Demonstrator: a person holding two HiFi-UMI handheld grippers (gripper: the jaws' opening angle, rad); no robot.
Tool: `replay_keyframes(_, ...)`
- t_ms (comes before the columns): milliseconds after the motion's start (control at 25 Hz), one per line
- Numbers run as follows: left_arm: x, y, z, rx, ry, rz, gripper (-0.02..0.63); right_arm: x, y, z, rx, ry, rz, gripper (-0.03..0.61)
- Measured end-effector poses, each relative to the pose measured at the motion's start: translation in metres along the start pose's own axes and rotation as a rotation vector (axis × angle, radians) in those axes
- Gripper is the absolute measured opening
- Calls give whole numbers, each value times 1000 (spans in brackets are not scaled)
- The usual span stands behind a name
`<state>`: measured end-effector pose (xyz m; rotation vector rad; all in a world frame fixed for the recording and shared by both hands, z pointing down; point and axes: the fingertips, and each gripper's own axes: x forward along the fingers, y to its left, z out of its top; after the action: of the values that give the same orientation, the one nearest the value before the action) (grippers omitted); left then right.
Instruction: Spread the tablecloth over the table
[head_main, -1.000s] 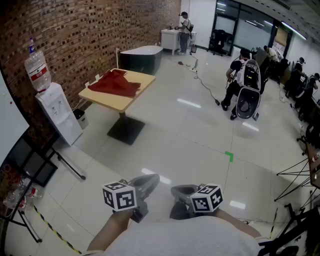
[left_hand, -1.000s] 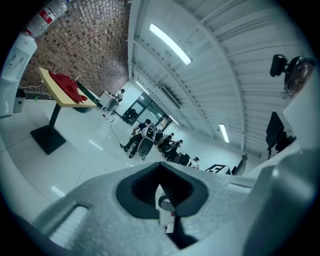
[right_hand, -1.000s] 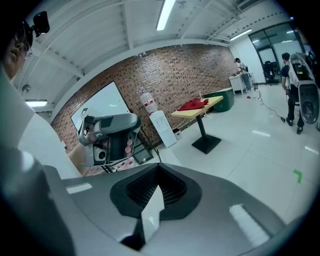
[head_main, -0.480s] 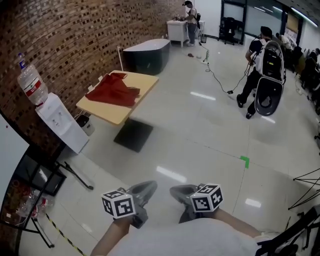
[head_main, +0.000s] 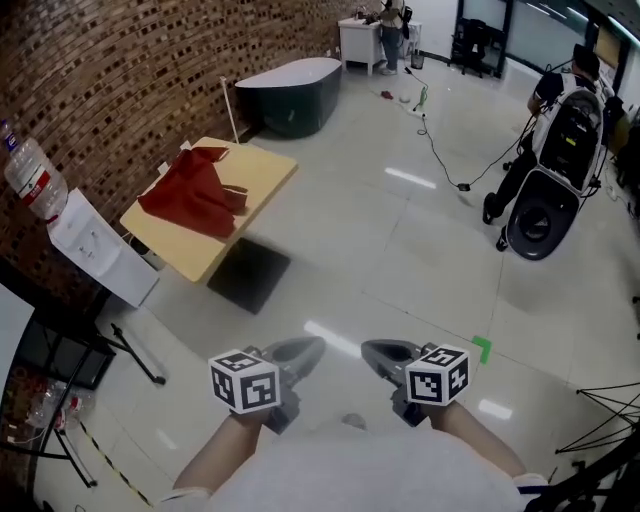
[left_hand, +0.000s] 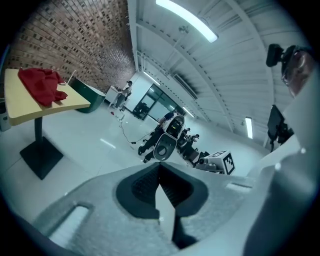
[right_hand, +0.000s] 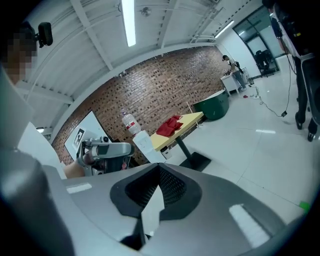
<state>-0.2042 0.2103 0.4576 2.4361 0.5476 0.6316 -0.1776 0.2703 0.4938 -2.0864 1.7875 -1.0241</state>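
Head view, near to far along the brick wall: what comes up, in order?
White water dispenser → square yellow table bearing the crumpled red tablecloth → dark green bathtub → white desk at the far end.

Bright ceiling strips (left_hand: 187, 20) glare on glossy floor (head_main: 400, 250); fisheye edges darken

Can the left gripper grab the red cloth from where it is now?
Probably not yet. The left gripper is shut and far from the table, where the red cloth lies bunched. Only open floor lies between, so nothing blocks the way.
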Motion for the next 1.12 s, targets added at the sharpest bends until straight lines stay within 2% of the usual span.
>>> replay_keyframes(160, 15, 27, 40, -76, -50, 29, 1, 2, -39, 44, 5, 7, -21, -2)
replay_keyframes(360, 18, 98, 79, -163, -128, 102, 2, 44, -74, 67, 6, 68, 0, -2)
replay_keyframes(480, 34, 143, 102, -168, -145, 124, 2, 75, -101, 86, -4, 104, -6, -2)
replay_keyframes(680, 45, 212, 173, -147, -223, 129, 2, 154, -137, 156, -15, 139, 15, -2)
replay_keyframes(880, 26, 296, 212, -145, -231, 249, 2, 245, -152, 220, -50, 178, 82, -2)
replay_keyframes(1120, 5, 370, 227, -166, -225, 426, 56, 324, -164, 267, -76, 217, 169, -2)
